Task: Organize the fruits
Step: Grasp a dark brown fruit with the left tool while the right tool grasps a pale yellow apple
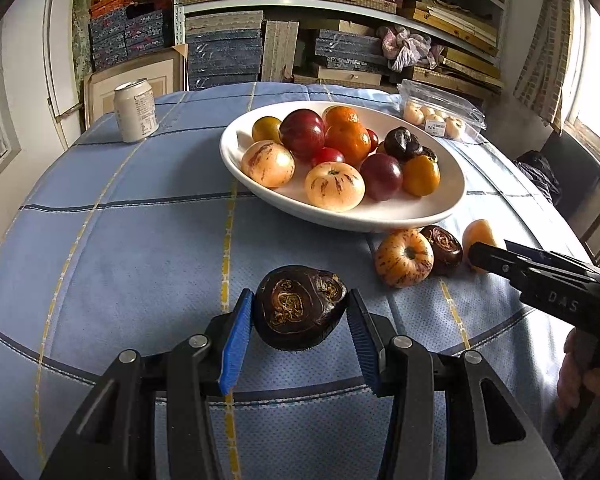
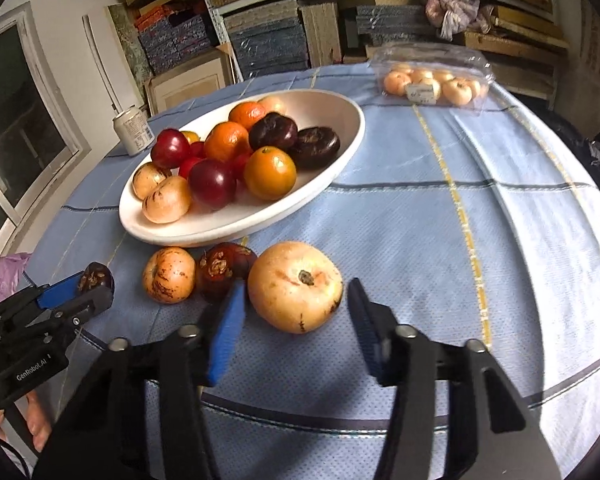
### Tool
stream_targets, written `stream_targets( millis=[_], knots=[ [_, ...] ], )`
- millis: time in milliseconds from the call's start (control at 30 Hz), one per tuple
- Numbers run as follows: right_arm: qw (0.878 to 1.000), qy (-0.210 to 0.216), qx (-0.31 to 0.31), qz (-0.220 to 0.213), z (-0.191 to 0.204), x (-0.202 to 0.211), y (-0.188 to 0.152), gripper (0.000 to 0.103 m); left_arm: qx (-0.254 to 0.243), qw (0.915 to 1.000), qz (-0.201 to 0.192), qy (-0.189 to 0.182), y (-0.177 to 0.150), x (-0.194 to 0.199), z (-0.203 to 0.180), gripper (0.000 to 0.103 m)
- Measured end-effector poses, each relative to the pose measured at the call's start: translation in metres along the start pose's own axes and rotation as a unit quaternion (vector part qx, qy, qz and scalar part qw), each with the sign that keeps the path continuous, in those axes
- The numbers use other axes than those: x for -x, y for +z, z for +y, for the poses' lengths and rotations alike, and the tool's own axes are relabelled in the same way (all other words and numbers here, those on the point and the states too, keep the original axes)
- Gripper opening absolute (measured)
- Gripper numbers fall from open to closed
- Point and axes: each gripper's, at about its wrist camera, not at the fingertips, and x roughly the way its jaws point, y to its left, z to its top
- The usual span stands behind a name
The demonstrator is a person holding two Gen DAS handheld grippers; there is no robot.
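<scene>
A white oval bowl (image 1: pixel 440 204) (image 2: pixel 340 152) holds several fruits on a blue checked tablecloth. My left gripper (image 1: pixel 300 312) is shut on a dark brown fruit (image 1: pixel 298 306), held just above the cloth; it also shows in the right wrist view (image 2: pixel 96 276). My right gripper (image 2: pixel 296 304) is open around a pale orange fruit (image 2: pixel 296 286) on the cloth, pads apart from it. Beside it lie a dark fruit (image 2: pixel 224 270) and a striped pale fruit (image 2: pixel 169 274), also in the left wrist view (image 1: pixel 404 258).
A white drink can (image 1: pixel 135 110) stands at the far left of the table. A clear plastic box of pale fruits (image 2: pixel 432 80) sits at the far right. Shelves stacked with boxes stand behind the table. A purple bag (image 2: pixel 0 276) lies at the left edge.
</scene>
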Motion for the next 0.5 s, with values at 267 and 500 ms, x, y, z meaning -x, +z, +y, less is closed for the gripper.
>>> stream_targets(
  millis=[267, 500],
  knots=[
    [1.0, 0.012, -0.009, 0.004, -0.002, -0.004, 0.001, 0.047, -0.002, 1.0, 0.005, 0.002, -0.002, -0.003, 0.0, 0.048],
    [1.0, 0.013, -0.006, -0.013, -0.002, 0.007, -0.003, 0.047, 0.002, 1.0, 0.009, -0.003, -0.002, -0.005, 0.001, 0.048]
  ],
)
